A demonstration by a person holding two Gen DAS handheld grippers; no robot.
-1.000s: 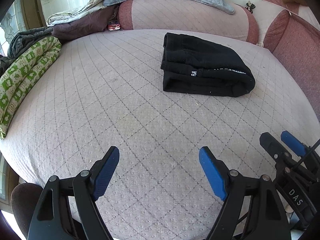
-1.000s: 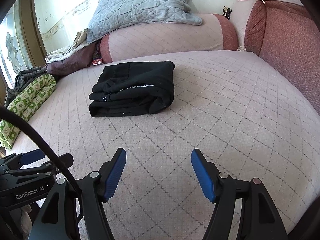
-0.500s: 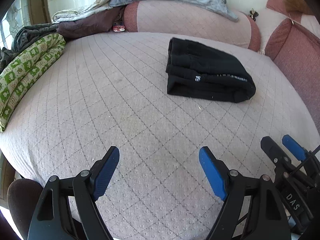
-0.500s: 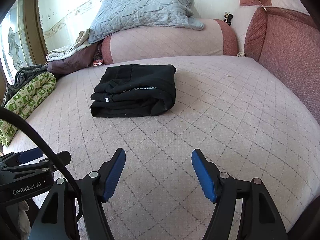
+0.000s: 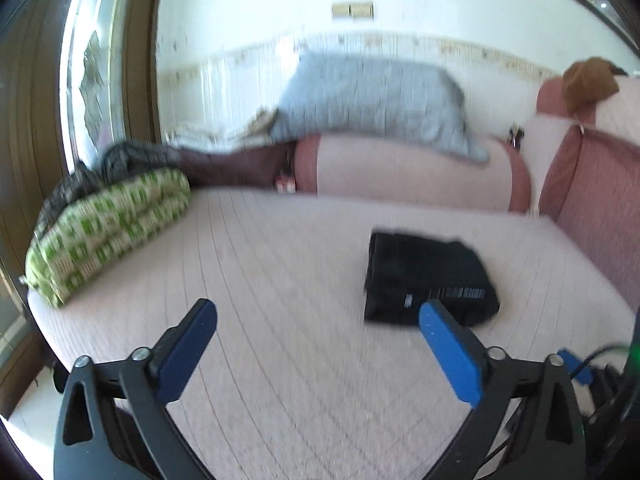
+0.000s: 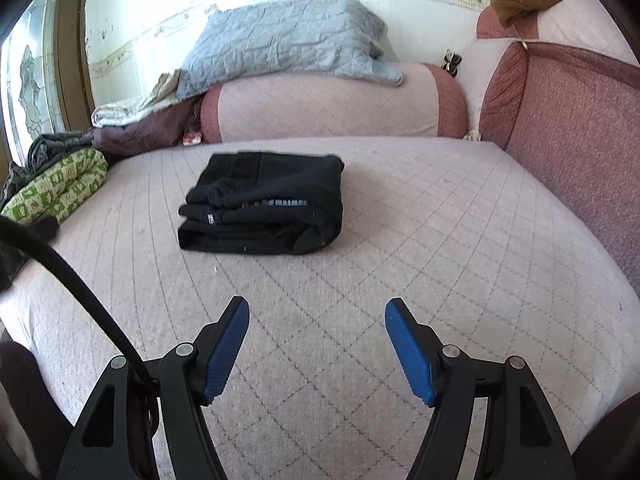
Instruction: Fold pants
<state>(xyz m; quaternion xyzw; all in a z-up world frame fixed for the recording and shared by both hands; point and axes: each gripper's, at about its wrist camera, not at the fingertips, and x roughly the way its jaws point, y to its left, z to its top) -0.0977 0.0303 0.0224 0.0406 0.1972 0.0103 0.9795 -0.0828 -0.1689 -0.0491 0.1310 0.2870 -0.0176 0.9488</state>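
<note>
Fingers, left wrist view: left gripper [image 5: 316,328] empty, jaws opening wide above pink quilted bed [image 5: 280,264]; black folded pants [image 5: 428,280] lie ahead, untouched.

Right wrist view: right gripper [image 6: 318,336] parted, empty. Pants [image 6: 268,204] probably soft, light, floppy; grasp at the thick folded edge.

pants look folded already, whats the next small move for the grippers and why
Probably just pull both grippers back and stop. The pants lie as a compact folded stack on the bed, with no leg or edge trailing out. The left gripper has its jaws opening with nothing between them, and the right gripper is open and empty, well short of the pants.
</note>
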